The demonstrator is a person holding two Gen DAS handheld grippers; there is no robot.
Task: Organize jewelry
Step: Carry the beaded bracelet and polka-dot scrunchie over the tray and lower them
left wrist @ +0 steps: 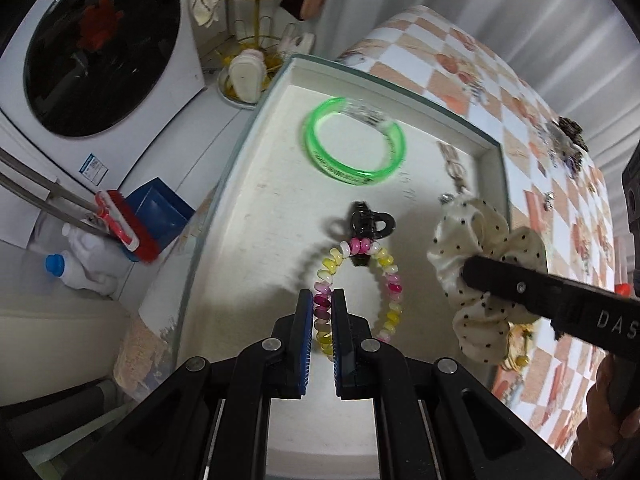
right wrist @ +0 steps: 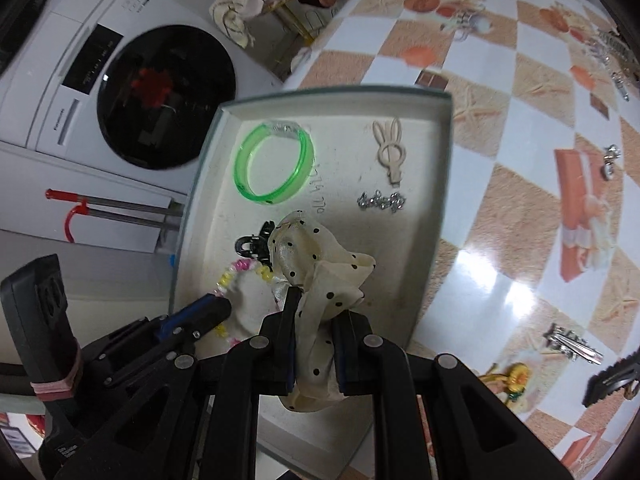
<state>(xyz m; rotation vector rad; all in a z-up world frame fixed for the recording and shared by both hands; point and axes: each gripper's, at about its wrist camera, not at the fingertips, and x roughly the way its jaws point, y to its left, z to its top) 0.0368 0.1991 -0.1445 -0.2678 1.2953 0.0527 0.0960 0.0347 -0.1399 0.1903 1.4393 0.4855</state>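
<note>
A shallow white tray (left wrist: 256, 184) (right wrist: 436, 184) lies on the checkered table. In it are a green bangle (left wrist: 354, 148) (right wrist: 274, 166), a black claw clip (left wrist: 370, 222) (right wrist: 252, 242), a bunny-shaped clip (right wrist: 390, 152) and a rhinestone clip (right wrist: 382, 201). My left gripper (left wrist: 322, 300) is shut on a pink-and-yellow spiral hair tie (left wrist: 384, 264) (right wrist: 230, 276) over the tray. My right gripper (right wrist: 314, 304) is shut on a cream polka-dot scrunchie (right wrist: 320, 276) (left wrist: 480, 264), held above the tray's near right part.
Loose clips (right wrist: 572, 346), a yellow flower tie (right wrist: 514, 378) and other small pieces (right wrist: 610, 160) lie on the table right of the tray. A washing machine (left wrist: 92, 52), a red brush (left wrist: 128, 232) and bottles (left wrist: 86, 264) stand beyond the table's left edge.
</note>
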